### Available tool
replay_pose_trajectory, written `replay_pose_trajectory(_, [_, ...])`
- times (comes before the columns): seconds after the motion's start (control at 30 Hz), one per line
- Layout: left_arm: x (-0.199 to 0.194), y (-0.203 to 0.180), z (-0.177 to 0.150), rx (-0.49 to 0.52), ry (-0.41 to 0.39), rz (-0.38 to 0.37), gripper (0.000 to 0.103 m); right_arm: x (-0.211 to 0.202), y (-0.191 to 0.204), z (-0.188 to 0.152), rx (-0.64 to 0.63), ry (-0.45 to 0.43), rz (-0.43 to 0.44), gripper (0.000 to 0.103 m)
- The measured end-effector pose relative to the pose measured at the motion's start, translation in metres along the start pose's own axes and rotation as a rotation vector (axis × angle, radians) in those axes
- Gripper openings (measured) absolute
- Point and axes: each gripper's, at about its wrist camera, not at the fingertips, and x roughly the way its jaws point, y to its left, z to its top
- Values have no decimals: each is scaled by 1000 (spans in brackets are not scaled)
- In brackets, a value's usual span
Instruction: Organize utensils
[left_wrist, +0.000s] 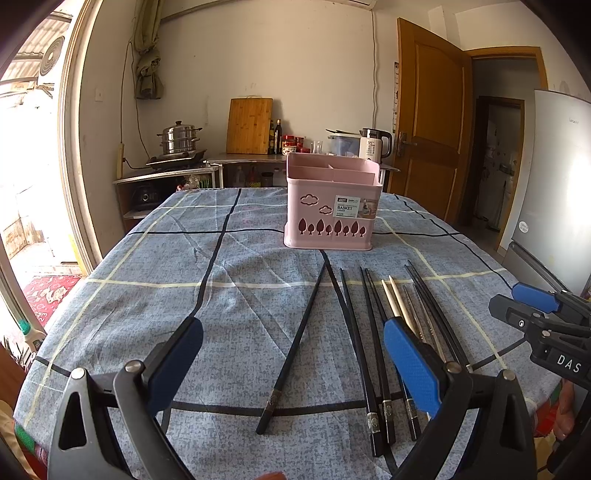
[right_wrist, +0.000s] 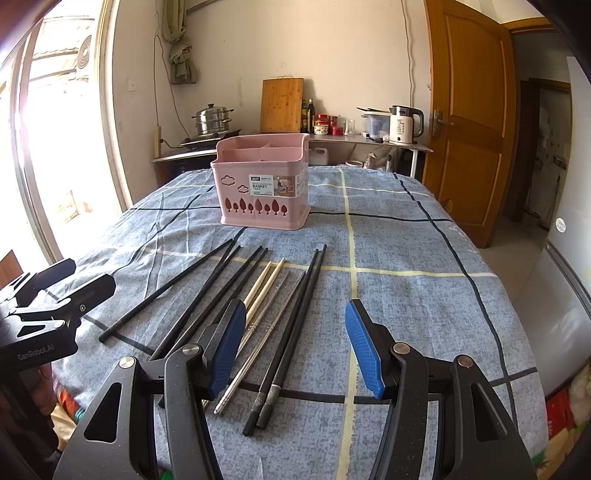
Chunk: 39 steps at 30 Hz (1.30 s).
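Note:
A pink utensil basket (left_wrist: 330, 206) with inner compartments stands upright at the far middle of the table; it also shows in the right wrist view (right_wrist: 264, 192). Several chopsticks lie on the cloth before it: black pairs (left_wrist: 354, 332), a pale wooden pair (left_wrist: 397, 299), a metal pair (right_wrist: 258, 332), and a single black chopstick (left_wrist: 295, 347) lying apart to the left. My left gripper (left_wrist: 293, 339) is open and empty, hovering above that single chopstick. My right gripper (right_wrist: 295, 325) is open and empty above the right-hand black pair (right_wrist: 295, 325).
The table wears a blue checked cloth (left_wrist: 166, 295). Behind it a counter holds a steamer pot (left_wrist: 179, 138), a cutting board (left_wrist: 249, 125), bottles and a kettle (left_wrist: 375, 144). A wooden door (left_wrist: 428, 118) and a fridge (left_wrist: 554, 177) stand at the right.

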Motion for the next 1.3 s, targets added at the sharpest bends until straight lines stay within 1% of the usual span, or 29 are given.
replay_pose_trajectory(1.3, [-2,1,4,-2,5,-5,100,0,3,-1,-3,-4,0,57])
